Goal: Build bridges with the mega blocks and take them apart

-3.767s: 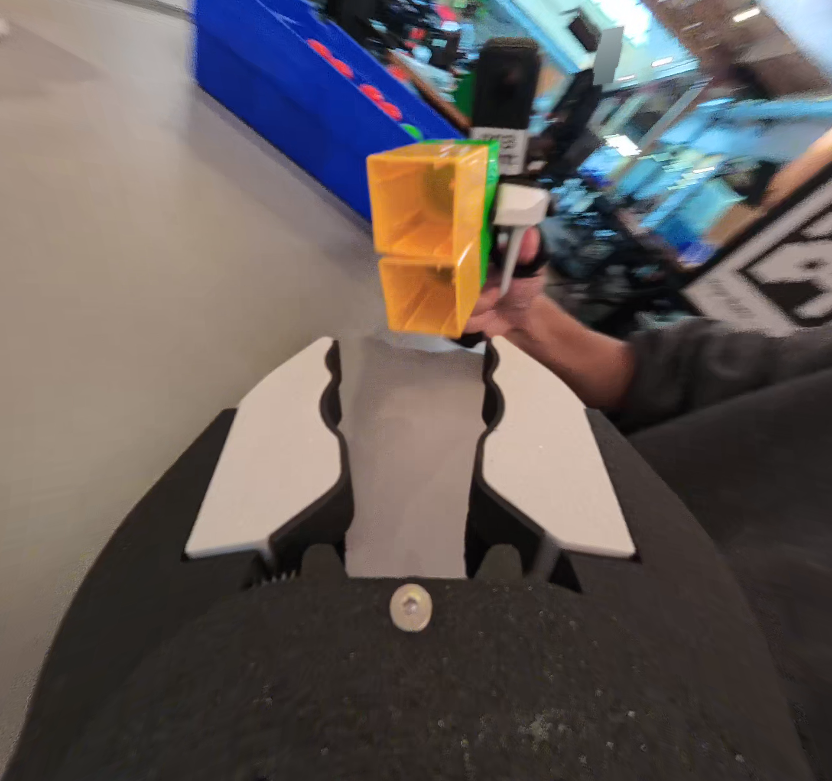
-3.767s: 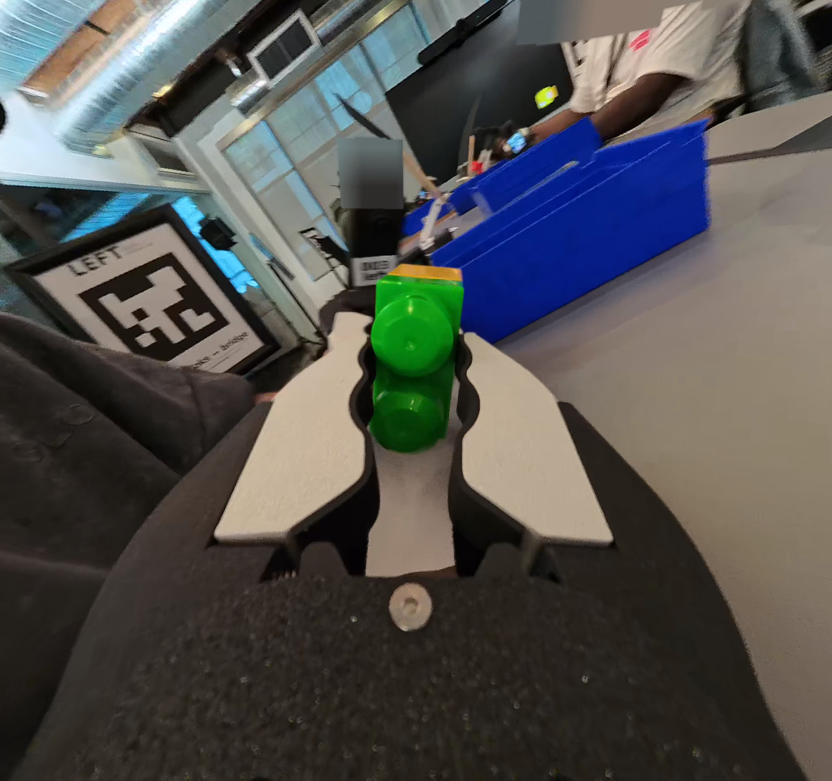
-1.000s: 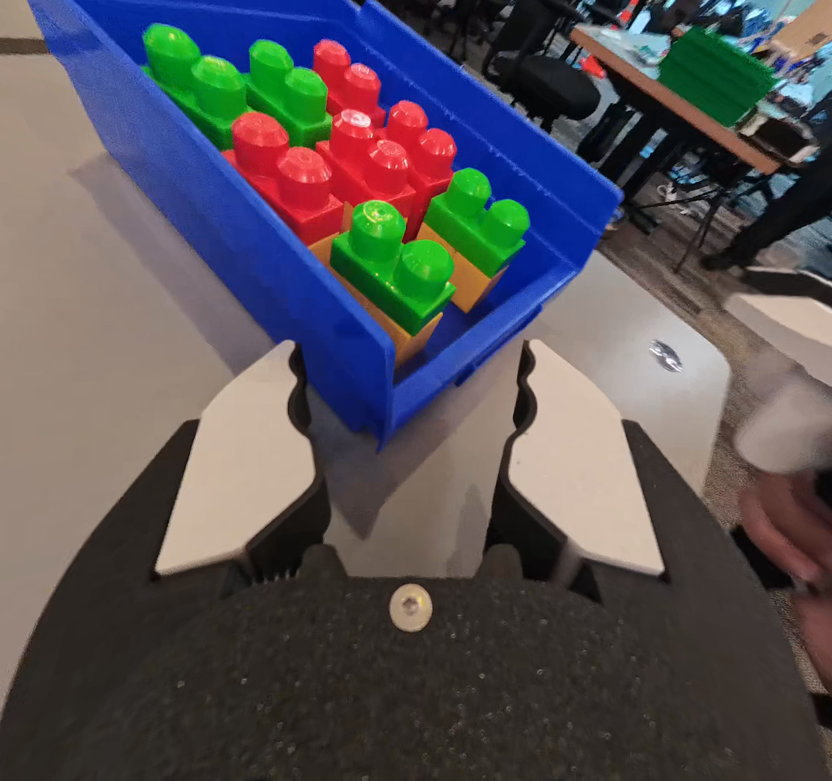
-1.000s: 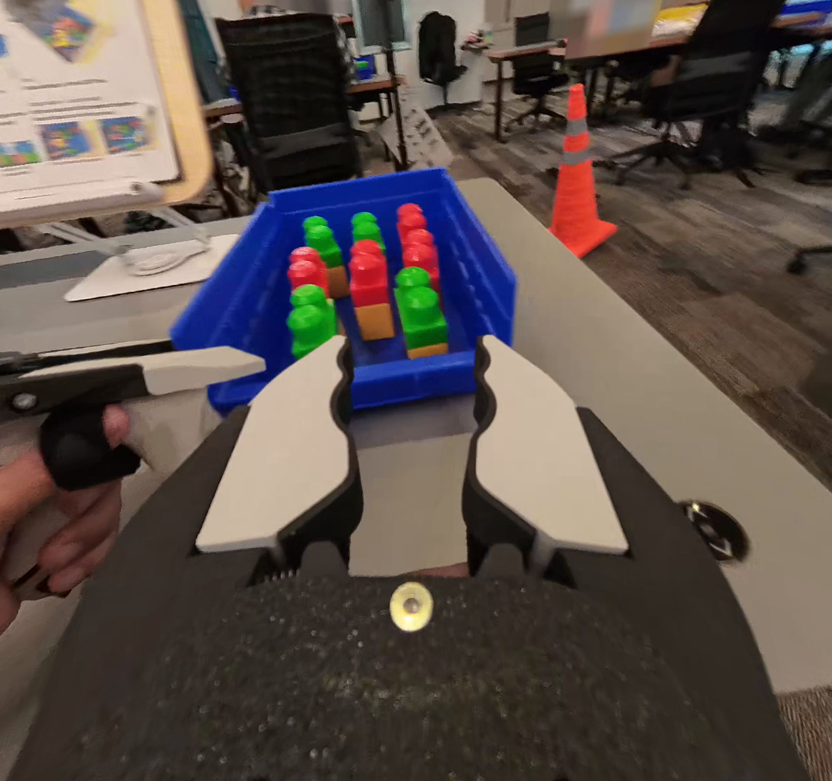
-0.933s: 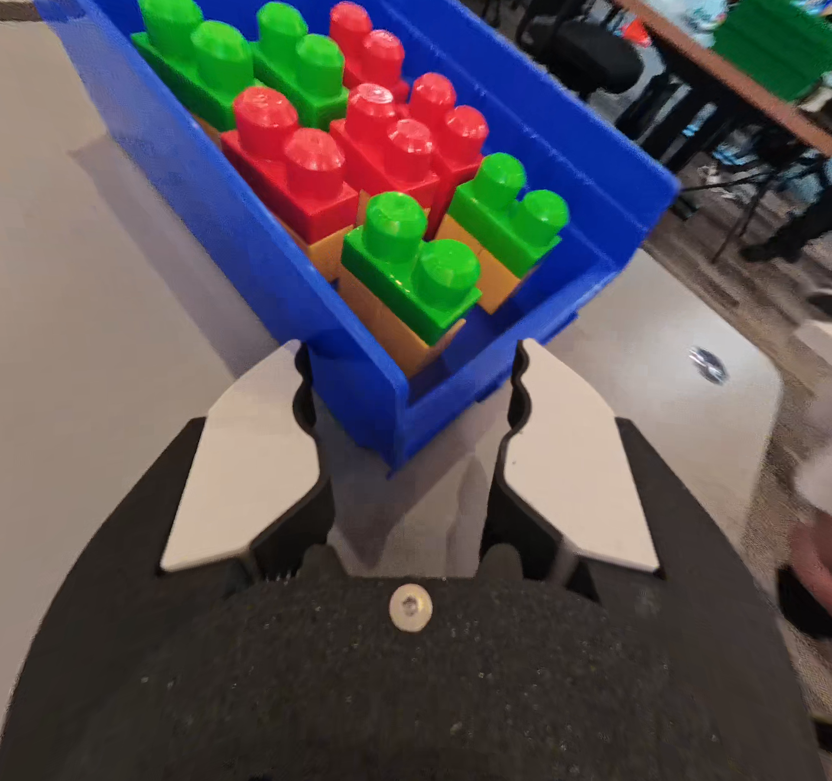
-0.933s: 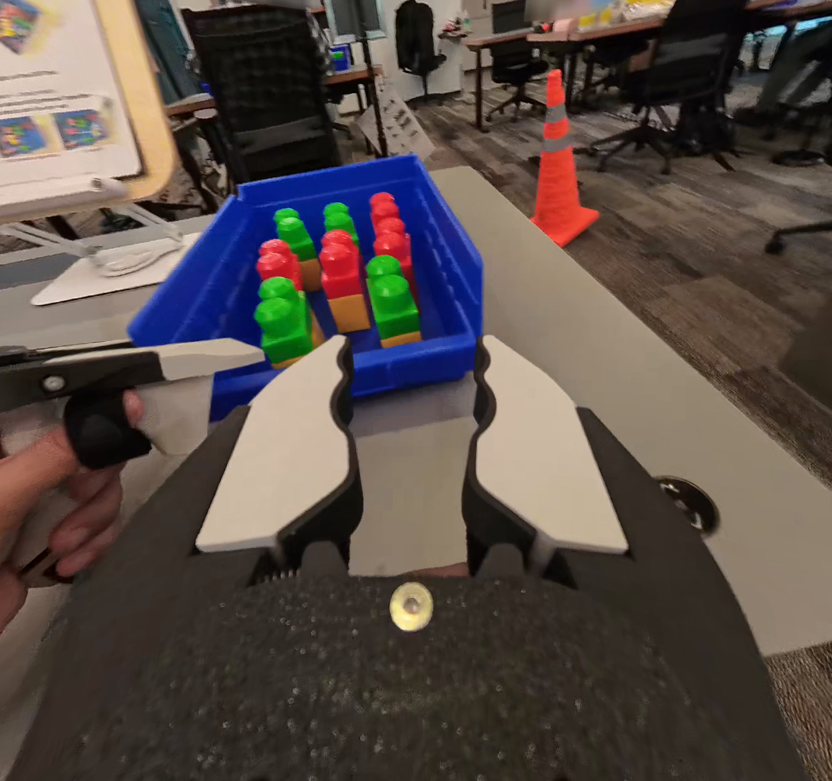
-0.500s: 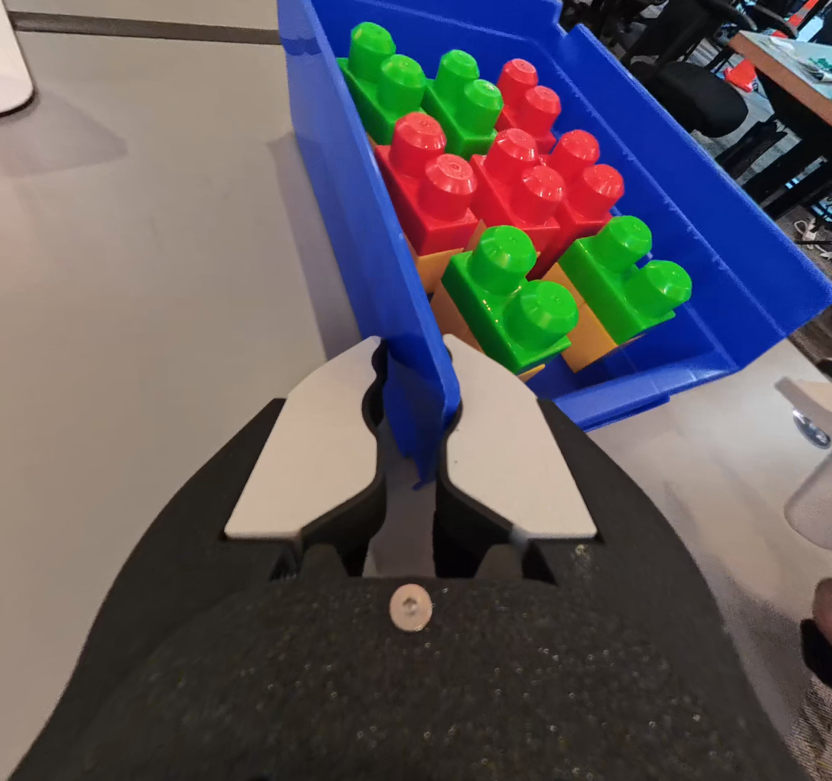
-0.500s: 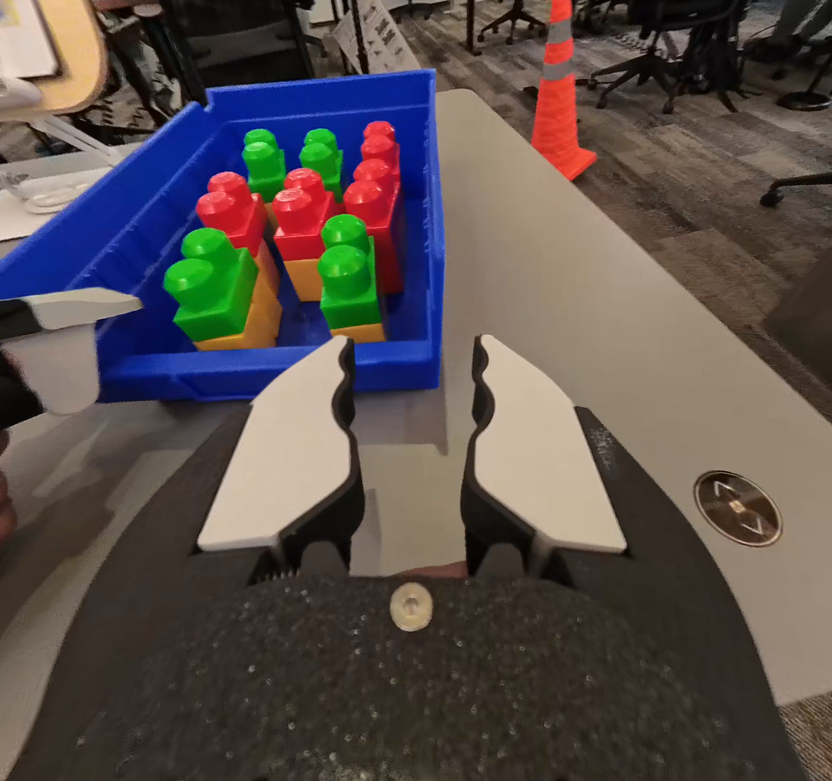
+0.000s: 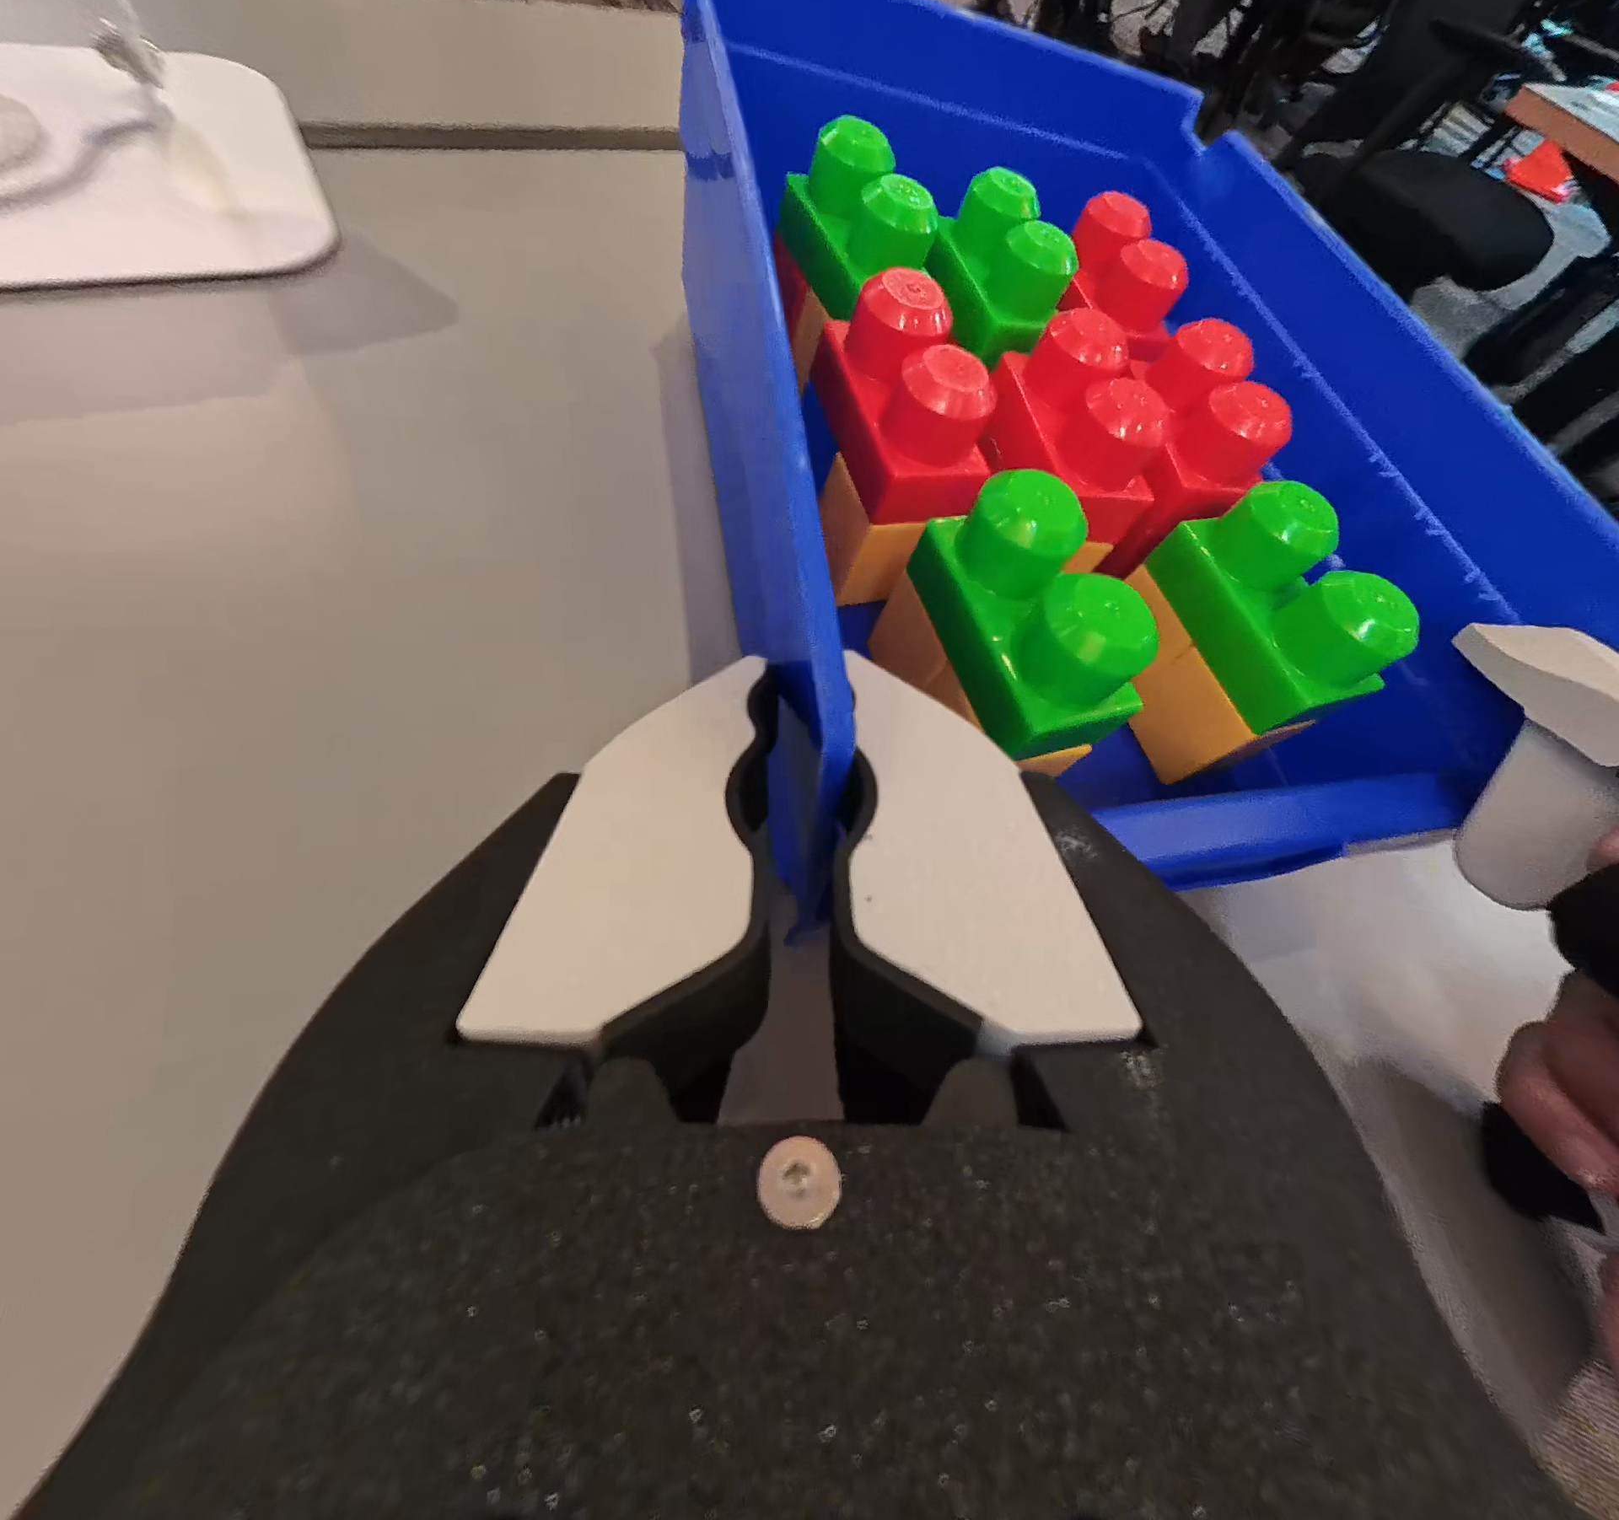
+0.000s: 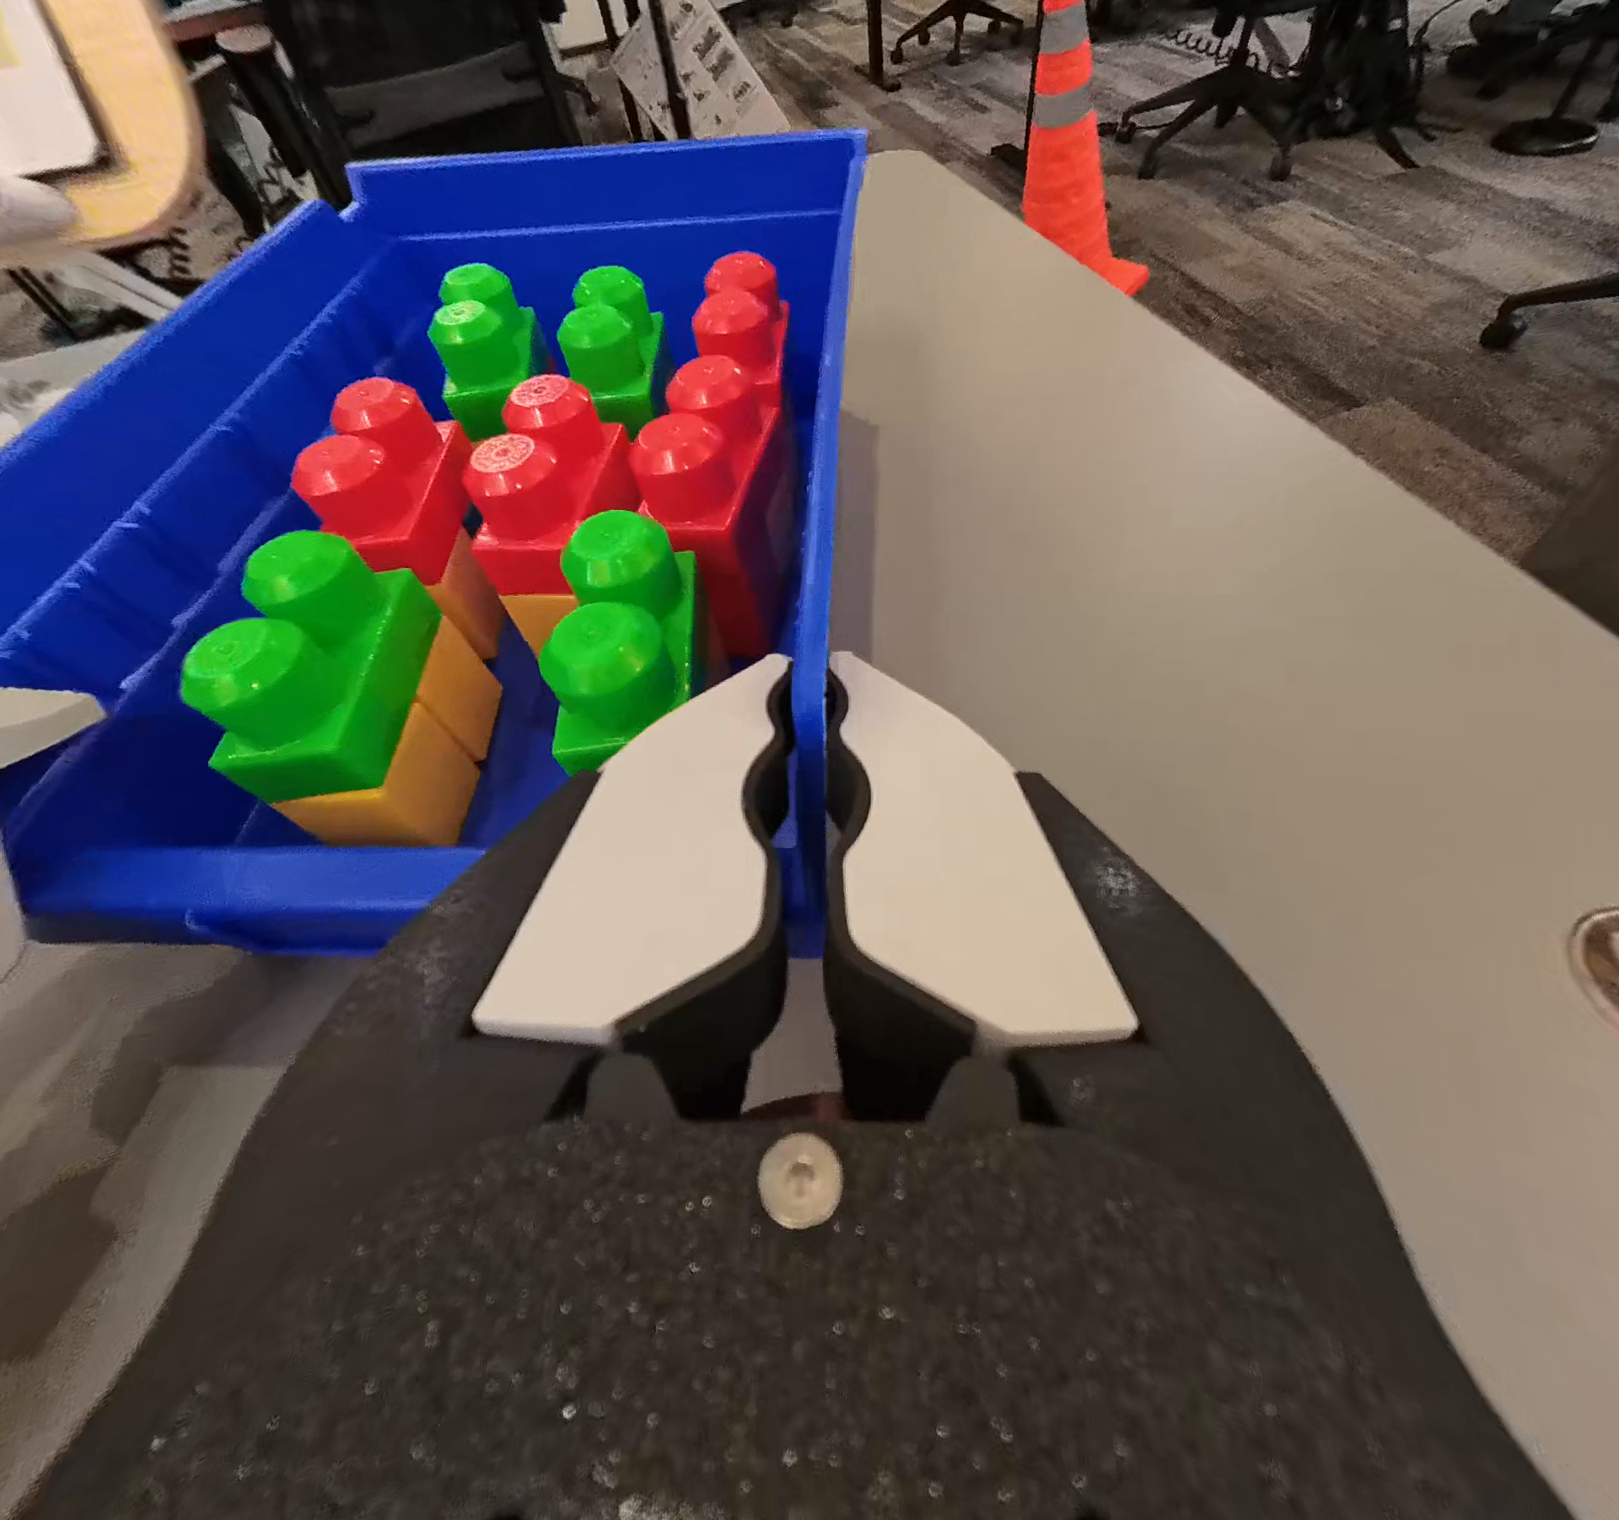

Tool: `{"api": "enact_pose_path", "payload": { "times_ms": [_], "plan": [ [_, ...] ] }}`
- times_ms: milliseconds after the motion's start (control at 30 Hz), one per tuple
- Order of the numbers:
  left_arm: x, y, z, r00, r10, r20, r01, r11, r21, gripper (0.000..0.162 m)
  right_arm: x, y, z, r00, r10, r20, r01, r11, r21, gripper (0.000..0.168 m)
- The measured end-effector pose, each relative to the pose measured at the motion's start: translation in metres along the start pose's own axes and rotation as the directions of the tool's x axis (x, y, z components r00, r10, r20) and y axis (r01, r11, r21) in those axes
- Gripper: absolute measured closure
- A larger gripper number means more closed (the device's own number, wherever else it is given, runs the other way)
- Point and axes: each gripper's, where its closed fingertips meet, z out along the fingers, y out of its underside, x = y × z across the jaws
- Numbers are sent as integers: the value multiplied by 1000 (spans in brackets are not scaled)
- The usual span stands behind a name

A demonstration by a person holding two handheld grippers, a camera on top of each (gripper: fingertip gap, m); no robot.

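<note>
Both grippers clamp the blue bin (image 9: 1367,357): left gripper (image 9: 806,690) lower centre, right gripper (image 10: 810,672) mid-frame; mega blocks (image 10: 534,462) inside; likely moving the bin next, lifting evenly

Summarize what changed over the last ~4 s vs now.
The green-on-yellow block stack the right gripper carried is no longer in its fingers. Both grippers then closed in on the blue plastic bin: the left gripper is shut on its left wall, the right on its right wall. The red, green and yellow blocks stay in their rows; the grey table is unchanged.
</note>
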Motion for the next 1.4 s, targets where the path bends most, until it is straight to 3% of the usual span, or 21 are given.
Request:
{"api": "enact_pose_path", "payload": {
  "times_ms": [333, 633, 867, 1133, 1167, 1200, 1233, 1267, 1333, 1400],
  "plan": [
    [-89, -9, -92, 989, -11, 146, -4, 995, 104, 159, -120, -8, -40, 986, -47, 162, 33, 996, 86, 165],
    [-182, 14, -185, 939, -59, 338, 9, 989, 147, 159, -238, 20, -58, 929, -103, 355, 84, 994, 70, 165],
    [-236, 29, -203, 899, -108, 425, 58, 990, 131, 160, -289, 44, -51, 899, -141, 415, 135, 990, 43, 164],
    [-261, 40, -208, 884, -157, 441, 97, 983, 156, 158, -311, 57, -38, 866, -169, 470, 190, 982, 3, 163],
    [-260, 40, -208, 889, -169, 426, 107, 980, 165, 156, -311, 57, -38, 859, -158, 488, 186, 982, -10, 162],
    [-258, 42, -209, 895, -187, 406, 128, 977, 169, 141, -310, 58, -42, 842, -145, 520, 184, 983, -24, 155],
    [-257, 45, -212, 897, -216, 385, 158, 971, 179, 112, -306, 56, -46, 830, -140, 540, 180, 983, -21, 139],
    [-255, 45, -219, 900, -245, 361, 185, 963, 194, 100, -300, 53, -52, 820, -151, 552, 181, 983, -1, 132],
    [-257, 42, -245, 899, -271, 344, 199, 952, 232, 100, -288, 43, -68, 800, -166, 577, 166, 985, 54, 130],
    [-278, 35, -285, 871, -244, 427, 139, 955, 262, 99, -282, 31, -85, 764, -184, 619, 127, 983, 135, 132]
  ]
}}
